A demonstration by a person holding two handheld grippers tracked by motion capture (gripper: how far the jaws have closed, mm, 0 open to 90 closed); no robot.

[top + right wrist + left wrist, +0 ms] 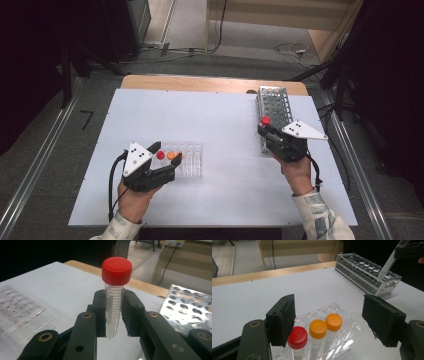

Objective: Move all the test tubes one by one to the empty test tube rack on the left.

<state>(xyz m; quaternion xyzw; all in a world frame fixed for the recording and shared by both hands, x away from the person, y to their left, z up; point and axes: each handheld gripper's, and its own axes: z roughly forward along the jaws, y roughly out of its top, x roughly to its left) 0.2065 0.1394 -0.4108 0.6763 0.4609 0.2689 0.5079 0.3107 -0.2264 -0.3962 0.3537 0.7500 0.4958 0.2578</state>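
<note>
The right gripper (115, 322) had its jaws clamped on a clear tube with a red cap (115, 300), the cap standing well above the jaw tips and the pointed end poking out below them. Seen from the left gripper view, that tube (387, 266) hung tilted with its tip just over the near end of the metal rack (367, 271); whether it touched a hole I could not tell. The left gripper (329, 320) sat with jaws apart, gripping nothing. Between them, low down, a clear plastic rack (342, 315) lay on the white table (220, 115), holding a red-capped tube (297, 338) close against the left-hand jaw and two orange-capped tubes (325, 326) beside it.
</note>
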